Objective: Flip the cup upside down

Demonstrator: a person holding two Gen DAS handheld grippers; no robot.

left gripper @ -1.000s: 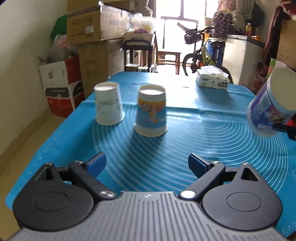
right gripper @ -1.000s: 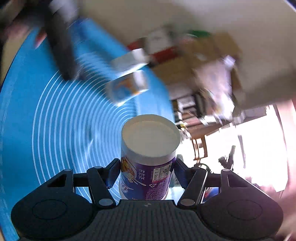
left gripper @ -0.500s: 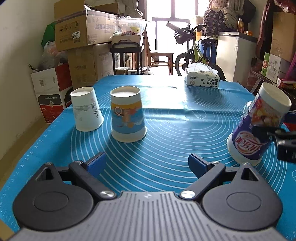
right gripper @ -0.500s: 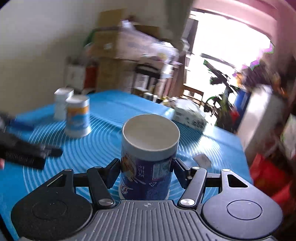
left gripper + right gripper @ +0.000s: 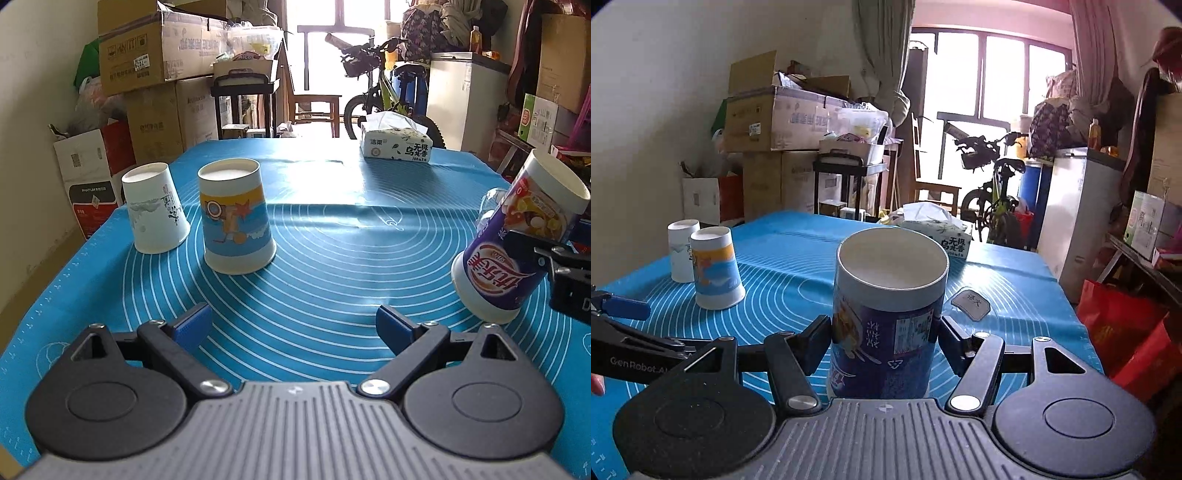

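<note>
A purple printed paper cup (image 5: 886, 317) stands bottom-up between the fingers of my right gripper (image 5: 884, 339), which is shut on its sides. In the left wrist view the same cup (image 5: 513, 243) leans at the right of the blue mat, its rim low near the mat; contact cannot be told. My left gripper (image 5: 293, 325) is open and empty low over the mat's near side. Two more cups stand upside down at the left: a white one (image 5: 155, 210) and an orange-and-blue one (image 5: 236, 218).
A tissue box (image 5: 397, 144) lies at the far side of the blue mat (image 5: 332, 258). A small grey tag (image 5: 971, 302) lies on the mat behind the held cup. Cardboard boxes, a bicycle and a white fridge stand beyond the table.
My right gripper has turned from tilted to level and lowered the purple cup, bottom-up, from the air to the mat at the right. The left gripper has barely moved.
</note>
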